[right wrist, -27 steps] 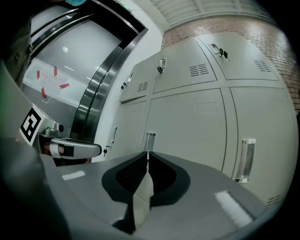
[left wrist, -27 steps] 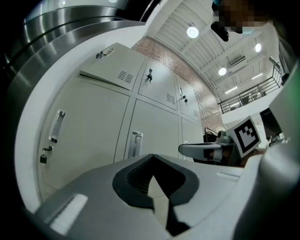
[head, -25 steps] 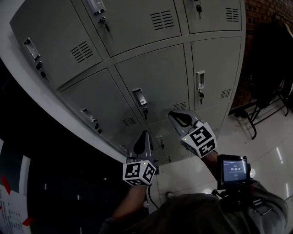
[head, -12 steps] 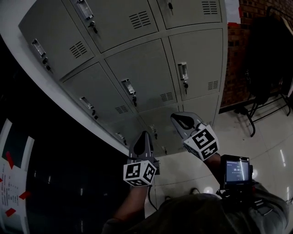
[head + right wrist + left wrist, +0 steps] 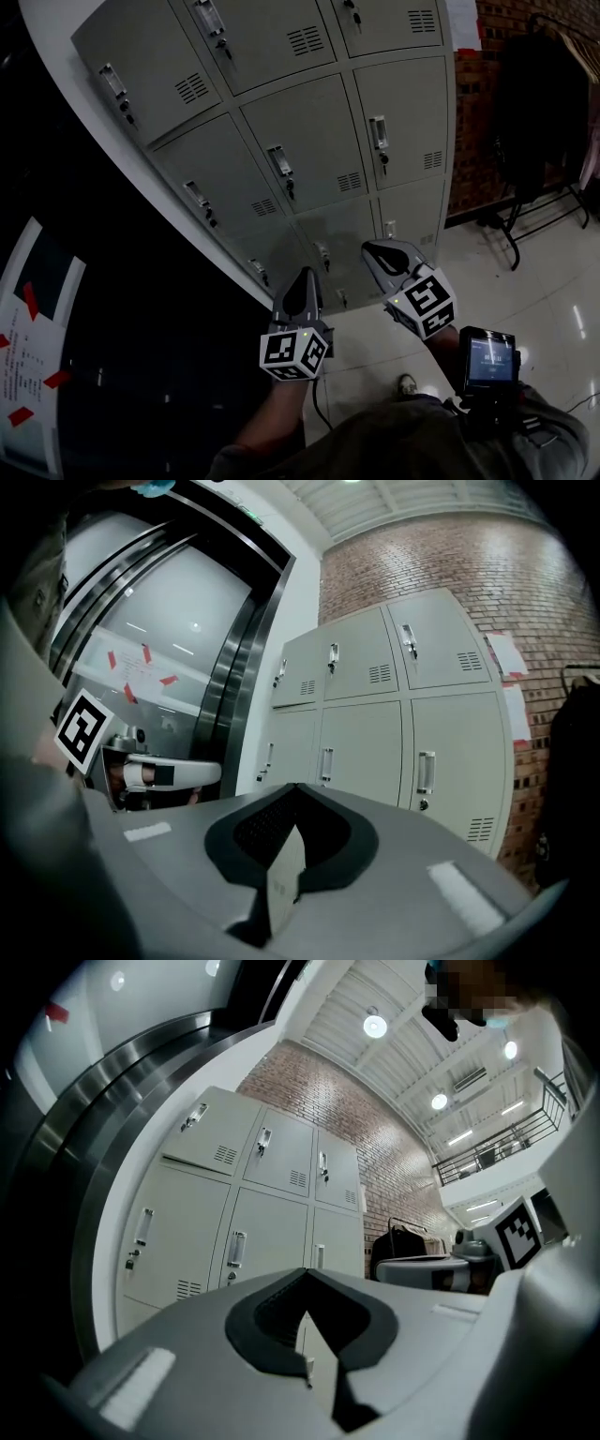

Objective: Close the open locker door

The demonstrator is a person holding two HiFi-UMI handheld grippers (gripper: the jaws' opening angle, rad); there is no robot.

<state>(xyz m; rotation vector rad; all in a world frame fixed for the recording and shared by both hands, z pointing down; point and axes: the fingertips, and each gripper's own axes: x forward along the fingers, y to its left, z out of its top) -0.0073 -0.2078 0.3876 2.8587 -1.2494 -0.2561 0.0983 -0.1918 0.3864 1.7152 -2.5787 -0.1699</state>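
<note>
Lockers [image 5: 309, 141] filled the upper part of the head view, a grey bank standing against a brick wall [image 5: 469, 112]. Every door that showed lay flush with its frame, latch handles and keys in place, and no door stood ajar in any of the three views. The left gripper [image 5: 301, 275] and the right gripper [image 5: 372, 249] hung side by side in front of the bank's lower rows, near it but touching nothing, each with its jaws brought fully together and nothing between them. Judged from that, the closing itself looked finished, or else the open door lay out of sight. The next move would call for a look along the bank for any door left proud, and a flat push with closed jaws near its latch edge if one turned up.
</note>
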